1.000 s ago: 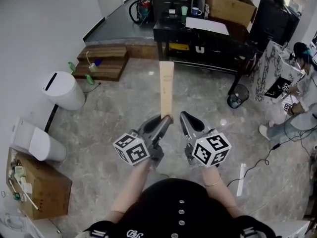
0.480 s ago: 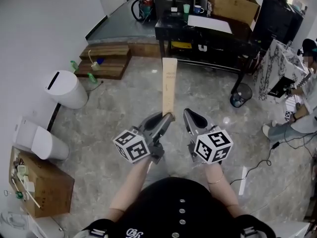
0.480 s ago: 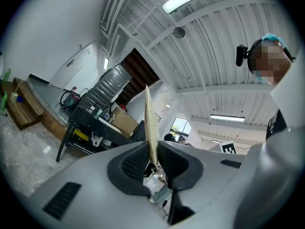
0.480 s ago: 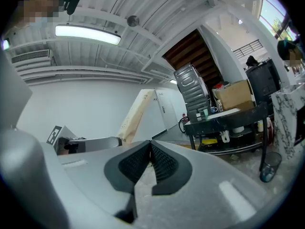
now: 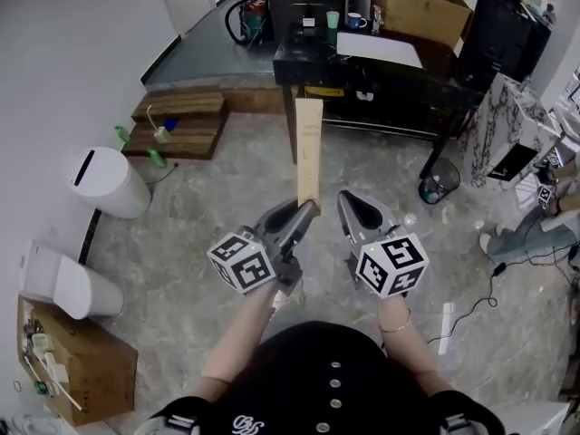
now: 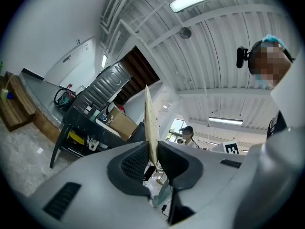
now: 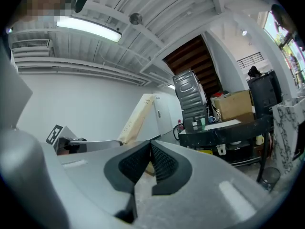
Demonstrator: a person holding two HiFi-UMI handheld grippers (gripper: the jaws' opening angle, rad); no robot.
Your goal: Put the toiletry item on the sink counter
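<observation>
A long, flat tan box (image 5: 308, 150), the toiletry item, sticks up and away from my left gripper (image 5: 306, 211), which is shut on its lower end. In the left gripper view the box (image 6: 149, 123) shows edge-on, pinched between the two dark pads. My right gripper (image 5: 355, 208) is held just to the right of the left one, shut with nothing between its jaws (image 7: 148, 157). From the right gripper view the tan box (image 7: 137, 118) rises at a slant to the left. No sink counter is in view.
A black table (image 5: 381, 66) with paper, cups and a cardboard box (image 5: 422, 7) stands ahead. A white bin (image 5: 107, 181) and a white toilet (image 5: 63, 275) stand at the left, wooden steps (image 5: 177, 120) beyond them. A person (image 5: 548, 211) is at the right edge.
The view has shifted a little, with the floor things sliding leftward. Both grippers keep their hold and their spacing; the box stays upright in the left one.
</observation>
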